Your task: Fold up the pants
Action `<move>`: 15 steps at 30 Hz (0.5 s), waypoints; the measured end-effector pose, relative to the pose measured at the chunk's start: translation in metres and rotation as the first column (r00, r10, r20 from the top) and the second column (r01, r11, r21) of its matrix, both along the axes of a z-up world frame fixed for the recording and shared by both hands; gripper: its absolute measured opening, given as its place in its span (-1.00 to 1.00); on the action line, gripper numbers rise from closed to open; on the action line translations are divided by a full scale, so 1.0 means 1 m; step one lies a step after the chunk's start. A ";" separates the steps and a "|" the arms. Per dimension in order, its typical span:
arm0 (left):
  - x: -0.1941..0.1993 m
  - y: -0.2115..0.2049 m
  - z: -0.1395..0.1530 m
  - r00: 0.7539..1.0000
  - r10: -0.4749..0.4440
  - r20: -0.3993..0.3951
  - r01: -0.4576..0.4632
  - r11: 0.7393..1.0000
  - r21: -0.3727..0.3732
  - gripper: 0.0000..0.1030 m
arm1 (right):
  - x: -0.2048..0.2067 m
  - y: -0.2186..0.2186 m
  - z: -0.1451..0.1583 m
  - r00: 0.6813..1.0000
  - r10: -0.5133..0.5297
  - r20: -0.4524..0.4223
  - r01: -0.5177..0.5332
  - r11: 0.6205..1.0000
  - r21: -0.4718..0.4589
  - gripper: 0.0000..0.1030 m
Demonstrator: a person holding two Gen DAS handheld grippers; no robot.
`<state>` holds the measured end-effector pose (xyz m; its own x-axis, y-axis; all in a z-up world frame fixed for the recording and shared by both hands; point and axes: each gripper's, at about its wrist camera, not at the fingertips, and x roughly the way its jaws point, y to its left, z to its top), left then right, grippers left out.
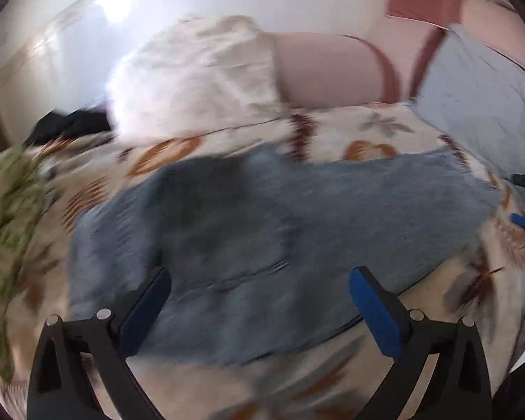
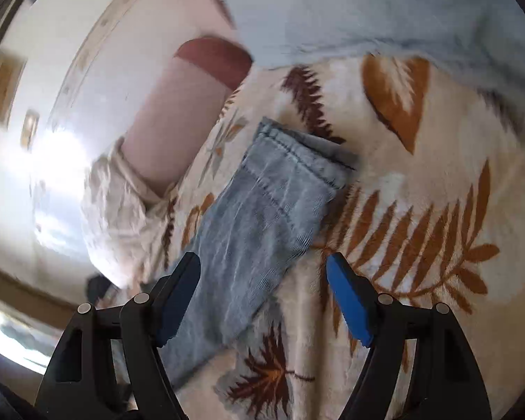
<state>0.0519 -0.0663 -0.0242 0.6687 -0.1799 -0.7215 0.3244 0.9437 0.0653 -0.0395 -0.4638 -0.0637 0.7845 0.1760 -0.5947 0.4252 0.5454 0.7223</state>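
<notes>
The left claw [image 1: 259,288] is spread wide above the jeans [image 1: 262,224], gripping nothing. The right claw [image 2: 262,274] is also spread, over a jeans leg with its hem [image 2: 297,154] beyond. The jeans lie on a leaf-patterned blanket [image 2: 420,210], pillows [image 1: 199,77] behind.

The blue denim pants [image 1: 262,231] lie spread on the cream leaf-patterned blanket [image 1: 385,129] that covers the bed. In the left wrist view, a cream crumpled pillow [image 1: 196,77] sits behind the pants, with a pink bolster cushion [image 1: 329,70] to its right and a pale blue quilted pillow [image 1: 479,101] further right. A green patterned cloth [image 1: 7,231] lies at the left edge, and a black garment [image 1: 66,126] lies behind it. In the right wrist view, one pant leg hem [image 2: 297,154] rests on the blanket [image 2: 420,210], ahead of the open fingers [image 2: 178,297].
</notes>
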 end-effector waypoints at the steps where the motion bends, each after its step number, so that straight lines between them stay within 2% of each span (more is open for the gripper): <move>1: 0.005 -0.015 0.003 1.000 -0.030 -0.004 0.030 1.000 0.003 0.99 | 0.000 -0.008 -0.004 1.000 -0.016 0.010 0.016 0.999 0.041 0.45; 5: 0.027 -0.088 0.016 0.987 -0.161 0.025 0.159 0.985 0.069 0.99 | 0.000 -0.035 -0.014 0.997 -0.080 0.019 0.078 0.992 0.101 0.45; 9: 0.047 -0.157 0.020 0.958 -0.288 0.015 0.283 0.948 0.145 0.99 | -0.001 -0.059 -0.022 0.993 -0.117 0.026 0.111 0.979 0.170 0.45; 13: 0.065 -0.203 0.014 0.935 -0.355 -0.002 0.348 0.915 0.203 0.99 | -0.001 -0.074 -0.025 0.990 -0.137 0.040 0.126 0.969 0.211 0.45; 15: 0.075 -0.215 0.014 0.939 -0.343 -0.002 0.336 0.921 0.198 0.99 | 0.004 -0.076 -0.029 0.992 -0.122 0.044 0.108 0.965 0.241 0.45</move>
<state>0.1265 -0.2815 -0.0106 0.6154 -0.2600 -0.7441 0.6179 0.7453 0.2506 -0.0356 -0.5395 -0.0930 0.8393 0.2137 -0.4999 0.4288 0.3051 0.8503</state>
